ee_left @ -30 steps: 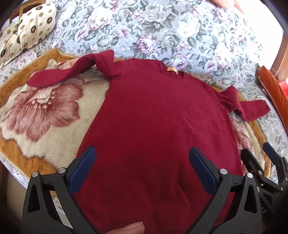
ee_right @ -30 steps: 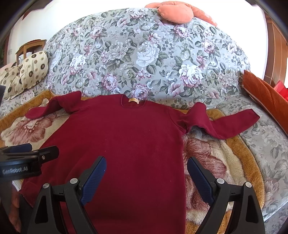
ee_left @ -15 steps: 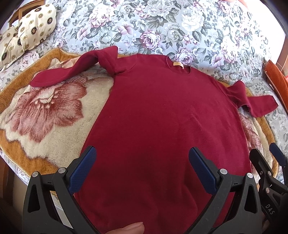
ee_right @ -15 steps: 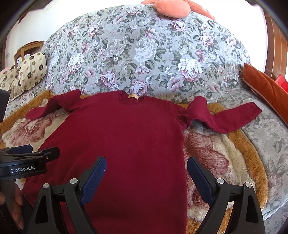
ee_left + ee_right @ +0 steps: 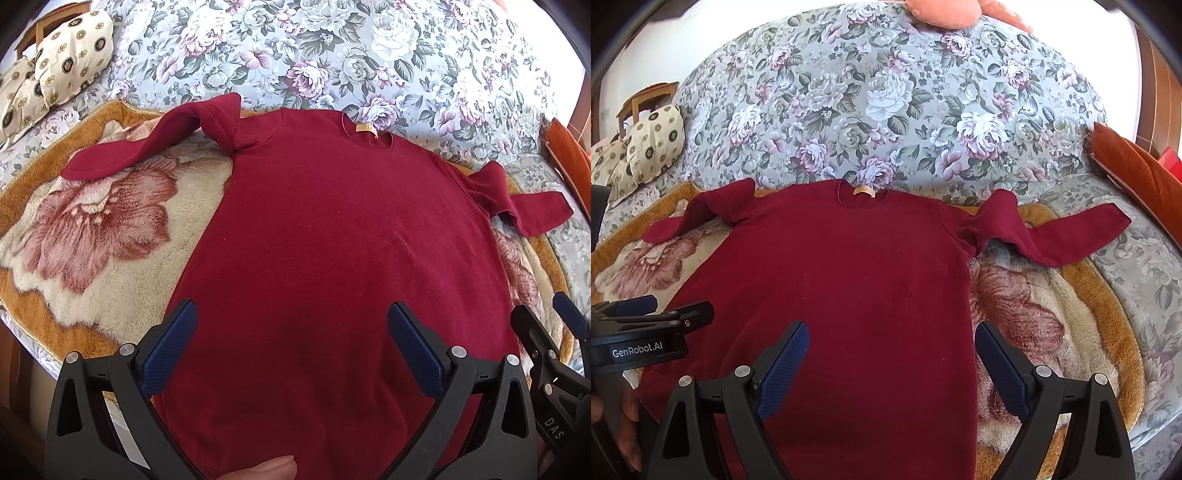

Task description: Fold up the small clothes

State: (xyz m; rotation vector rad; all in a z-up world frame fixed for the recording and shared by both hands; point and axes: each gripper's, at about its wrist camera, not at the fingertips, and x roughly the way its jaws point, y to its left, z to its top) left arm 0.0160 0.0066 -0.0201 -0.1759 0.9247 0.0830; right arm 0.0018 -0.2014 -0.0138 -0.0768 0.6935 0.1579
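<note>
"GenRobot.AI" marks the left gripper (image 5: 639, 308); both grippers' jaws gape above the sweater (image 5: 332, 258).

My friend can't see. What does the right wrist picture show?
A dark red sweater lies flat, sleeves spread, on a fleecy flower blanket over a floral sofa. The right gripper hovers above its lower half, jaws open; the left gripper shows at the left edge.

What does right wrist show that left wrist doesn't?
Right wrist only: a peach cushion atop the sofa back, a red item at the far right edge, and the left gripper from the side. Left wrist only: the right gripper at its edge, open. Both: the maroon sweater lying flat on the fleece blanket, and the patterned pillows.
</note>
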